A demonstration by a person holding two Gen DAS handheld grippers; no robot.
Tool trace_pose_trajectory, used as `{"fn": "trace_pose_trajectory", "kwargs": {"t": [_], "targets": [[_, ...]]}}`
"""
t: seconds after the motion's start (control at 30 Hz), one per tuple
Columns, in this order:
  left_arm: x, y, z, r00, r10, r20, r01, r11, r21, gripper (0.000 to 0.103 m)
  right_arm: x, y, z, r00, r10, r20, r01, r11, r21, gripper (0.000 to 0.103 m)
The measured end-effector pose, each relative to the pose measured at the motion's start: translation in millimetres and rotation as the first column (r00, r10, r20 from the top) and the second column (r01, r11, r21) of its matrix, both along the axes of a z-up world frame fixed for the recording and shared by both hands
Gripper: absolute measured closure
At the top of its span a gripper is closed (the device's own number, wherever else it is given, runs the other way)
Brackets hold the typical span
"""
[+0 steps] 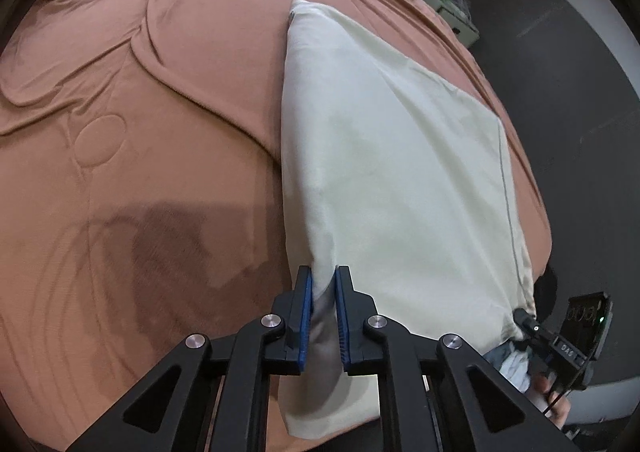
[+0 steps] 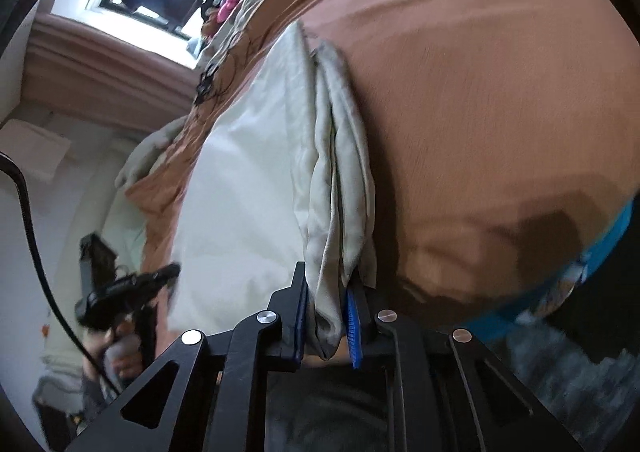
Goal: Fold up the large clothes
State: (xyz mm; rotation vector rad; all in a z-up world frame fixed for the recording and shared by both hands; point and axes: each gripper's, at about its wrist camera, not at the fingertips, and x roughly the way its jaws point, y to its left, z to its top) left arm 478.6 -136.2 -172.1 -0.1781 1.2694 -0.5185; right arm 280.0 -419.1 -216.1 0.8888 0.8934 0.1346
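L gripper [image 1: 323, 284] is clamped on the near left corner of the cream garment [image 1: 400, 155], cloth pinched between the blue pads [image 1: 306, 304]. R gripper [image 2: 326, 296] is clamped on a bunched stack of the same garment's layers [image 2: 340, 171] at the near right corner; its black body also shows at the right edge of the left wrist view, w/ a hand around its handle.

Garment lies on the bed, on a rust-brown quilt [image 1: 140, 131], already folded to a long panel running away from the person; near end hangs at the bed's edge. Far end rests flat, w/ a grey seam line down the right side.

Step in hand, as I read it: both near corners gripped, ready for the next fold. Next move prob. calls for lifting both corners together, keeping the edge taut and level, carrying it over toward the far end and laying it down square. Risk: the right side's layers are thick and uneven, so one could slip out.

Containers: a pale box [image 1: 452, 11] sits on the floor beyond the bed; contents too small to tell. None in use for the task.
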Motion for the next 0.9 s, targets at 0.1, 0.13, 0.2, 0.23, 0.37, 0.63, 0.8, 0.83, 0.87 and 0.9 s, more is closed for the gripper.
{"fn": "trace_pose_trajectory", "kwargs": {"t": [0.1, 0.13, 0.2, 0.23, 0.37, 0.63, 0.8, 0.83, 0.87, 0.9], "targets": [[0.7, 0.1, -1.0, 0.999, -0.045, -0.009, 0.045, 0.999, 0.026, 0.089, -1.7, 0.4, 1.1, 0.999, 0.039, -0.033, -0.040, 0.999, -0.034, 0.080], [4.0, 1.2, -2.3, 0.999, -0.043, -0.021, 0.044, 0.999, 0.024, 0.088, -0.2, -4.3, 2.6, 0.998, 0.036, -0.042, -0.038, 0.998, -0.053, 0.071], [12.6, 4.0, -4.1, 0.998, -0.038, -0.044, 0.038, 0.999, 0.014, 0.086, 5.7, -15.6, 5.7, 0.999, 0.021, -0.047, -0.025, 0.996, -0.089, 0.057], [18.3, 4.3, -4.5, 0.998, -0.031, -0.049, 0.032, 0.999, 0.005, 0.081, 10.3, -20.8, 8.1, 0.999, 0.010, -0.045, -0.014, 0.994, -0.104, 0.048], [37.7, 5.5, -3.2, 1.000, -0.004, -0.031, 0.003, 0.999, -0.048, 0.041, 33.8, -38.6, 15.9, 1.000, 0.006, -0.002, -0.007, 0.994, -0.111, 0.033], [82.7, -4.8, -9.6, 0.999, 0.031, -0.006, -0.032, 0.997, -0.070, 0.040, 101.3, -56.5, -3.5, 0.998, 0.060, -0.027, -0.061, 0.998, -0.035, 0.032], [104.7, -14.5, -18.1, 0.999, 0.032, -0.005, -0.032, 0.997, -0.071, 0.040, 130.9, -57.3, -15.7, 0.995, 0.093, -0.027, -0.093, 0.996, 0.013, 0.032], [111.4, -17.1, -20.0, 0.999, 0.037, -0.003, -0.037, 0.997, -0.069, 0.041, 139.1, -57.7, -17.7, 0.995, 0.099, -0.026, -0.099, 0.995, 0.019, 0.032], [117.6, -19.4, -21.8, 0.999, 0.042, 0.002, -0.042, 0.997, -0.069, 0.041, 143.8, -58.5, -18.2, 0.994, 0.104, -0.023, -0.103, 0.994, 0.025, 0.032], [121.7, -19.9, -23.4, 0.999, 0.045, 0.004, -0.045, 0.996, -0.072, 0.042, 149.4, -59.7, -18.8, 0.994, 0.109, -0.021, -0.108, 0.994, 0.033, 0.032]]}}
